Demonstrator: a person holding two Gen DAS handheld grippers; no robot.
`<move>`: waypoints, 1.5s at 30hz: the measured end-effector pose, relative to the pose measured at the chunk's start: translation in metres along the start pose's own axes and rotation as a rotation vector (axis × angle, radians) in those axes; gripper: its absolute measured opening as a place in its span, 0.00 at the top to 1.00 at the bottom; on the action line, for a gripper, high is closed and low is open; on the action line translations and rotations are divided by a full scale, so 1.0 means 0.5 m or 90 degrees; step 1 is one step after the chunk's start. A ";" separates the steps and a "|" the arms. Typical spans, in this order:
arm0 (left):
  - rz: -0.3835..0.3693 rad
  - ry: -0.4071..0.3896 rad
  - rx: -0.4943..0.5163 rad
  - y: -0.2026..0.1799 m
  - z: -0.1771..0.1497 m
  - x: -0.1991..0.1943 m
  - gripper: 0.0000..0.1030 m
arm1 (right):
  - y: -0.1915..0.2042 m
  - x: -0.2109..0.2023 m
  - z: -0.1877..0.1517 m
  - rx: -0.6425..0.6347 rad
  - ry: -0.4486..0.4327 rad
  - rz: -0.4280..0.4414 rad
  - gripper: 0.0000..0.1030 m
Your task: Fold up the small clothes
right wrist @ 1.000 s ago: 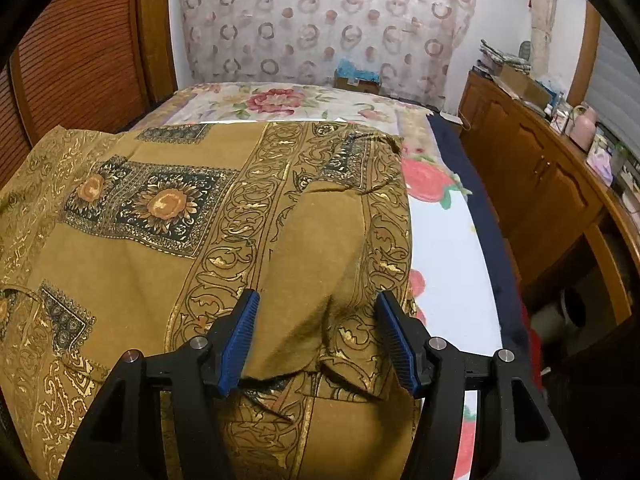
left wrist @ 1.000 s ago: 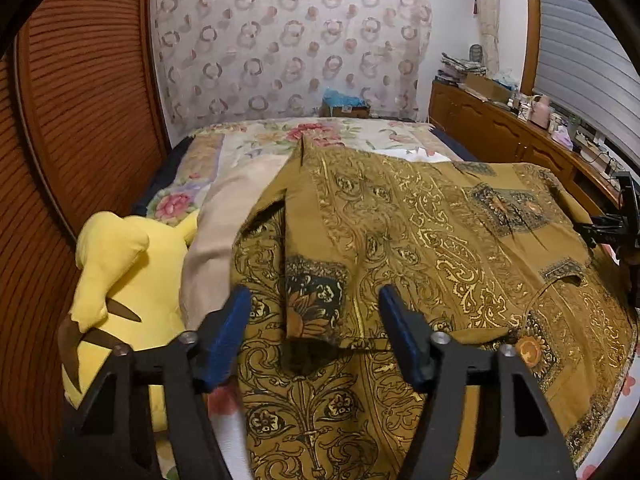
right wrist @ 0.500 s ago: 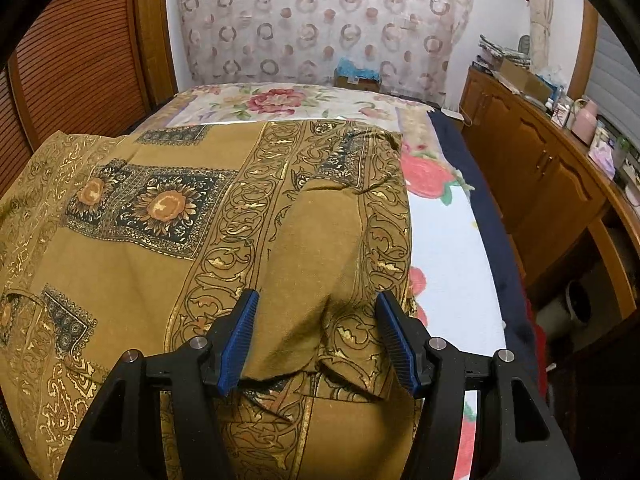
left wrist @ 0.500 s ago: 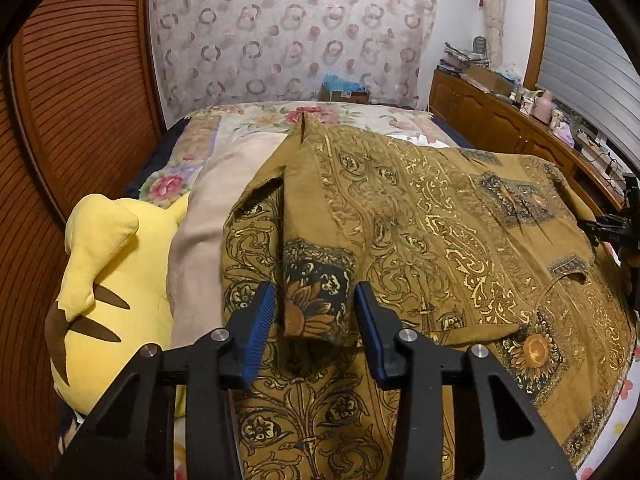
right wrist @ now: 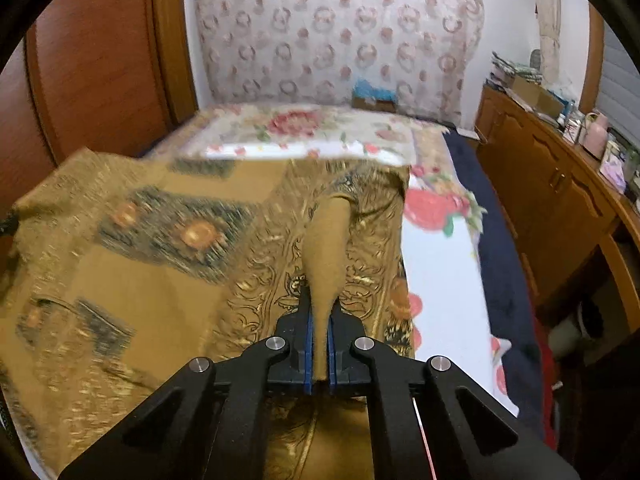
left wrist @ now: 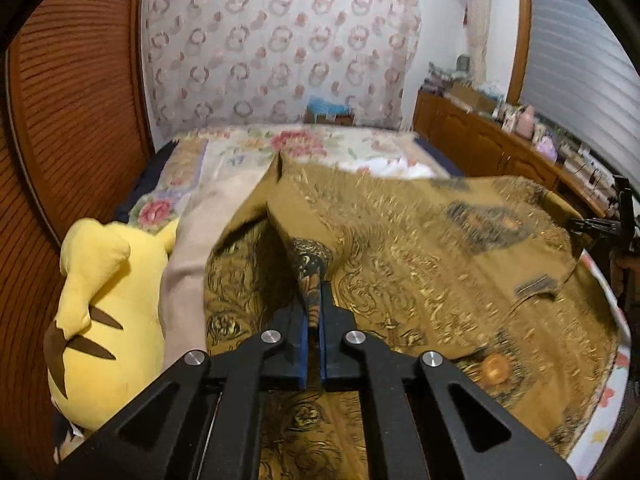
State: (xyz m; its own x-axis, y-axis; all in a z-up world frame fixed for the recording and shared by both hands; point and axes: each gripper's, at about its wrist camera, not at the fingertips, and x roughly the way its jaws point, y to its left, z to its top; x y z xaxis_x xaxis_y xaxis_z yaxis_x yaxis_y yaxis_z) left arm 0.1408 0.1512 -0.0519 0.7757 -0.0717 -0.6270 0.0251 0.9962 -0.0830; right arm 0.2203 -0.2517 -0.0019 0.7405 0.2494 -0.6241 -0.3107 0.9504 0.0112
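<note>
Garment: I see one olive-gold batik shirt (left wrist: pixel 420 248) spread on the bed (right wrist: pixel 436 264), over the flowered sheet.
Long axis: in the left wrist view the shirt runs across the picture from left to right, so its length lies across the bed, as far as I can judge.
Pointing: which end is the collar I cannot tell, the cloth is blurred in both views.
Left gripper (left wrist: pixel 314 304): my jaws are closed on a raised fold of the shirt, at the edge that shows the dark flower panel; the cloth stands up in a ridge from the pads.
Right gripper (right wrist: pixel 320 320): closed too, and it pinches a plain brown fold of the same shirt, near the shirt's edge beside the bare sheet; the fold rises from the pads like a narrow cone.
Other gripper in view: the right one appears small at the right border of the left wrist view, at the far end of the shirt.
Neighbours: a yellow plush toy (left wrist: pixel 104 300) lies at the left of the shirt, with a beige cloth (left wrist: pixel 200 240) between them.
Room: wooden cabinets (right wrist: pixel 560 208) stand along the right side of the bed.
</note>
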 end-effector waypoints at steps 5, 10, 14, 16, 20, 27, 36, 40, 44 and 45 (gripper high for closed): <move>-0.014 -0.040 0.005 -0.006 0.019 -0.060 0.96 | -0.002 -0.081 0.012 0.005 -0.047 0.039 0.96; -0.012 -0.053 0.006 0.001 0.010 -0.095 0.96 | -0.005 -0.145 -0.011 0.015 -0.071 0.072 0.96; -0.021 -0.054 -0.008 0.006 -0.021 -0.127 0.96 | -0.008 -0.173 -0.053 0.010 -0.070 0.085 0.96; -0.028 -0.054 -0.012 0.006 -0.045 -0.148 0.96 | -0.013 -0.181 -0.074 0.008 -0.065 0.087 0.96; -0.030 -0.050 -0.020 -0.003 -0.087 -0.182 0.96 | -0.030 -0.195 -0.093 0.013 -0.057 0.088 0.96; -0.019 -0.037 -0.034 0.001 -0.130 -0.213 0.96 | -0.031 -0.243 -0.126 0.023 -0.061 0.100 0.96; -0.009 0.017 -0.053 0.007 -0.184 -0.165 0.96 | -0.034 -0.175 -0.199 0.038 0.019 0.081 0.96; 0.001 0.025 -0.043 0.005 -0.187 -0.162 0.83 | -0.042 -0.167 -0.202 0.048 0.024 0.059 0.77; 0.011 0.013 -0.038 0.002 -0.186 -0.168 0.58 | -0.046 -0.185 -0.196 0.052 0.000 0.027 0.56; 0.008 0.013 -0.038 0.001 -0.185 -0.168 0.57 | -0.046 -0.188 -0.194 0.050 -0.008 0.016 0.55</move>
State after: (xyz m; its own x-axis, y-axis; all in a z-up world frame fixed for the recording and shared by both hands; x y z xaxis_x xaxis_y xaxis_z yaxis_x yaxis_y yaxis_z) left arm 0.0174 0.1532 -0.0710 0.7626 -0.0606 -0.6441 -0.0234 0.9924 -0.1211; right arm 0.1001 -0.3151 -0.0190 0.7405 0.2745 -0.6135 -0.2814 0.9556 0.0878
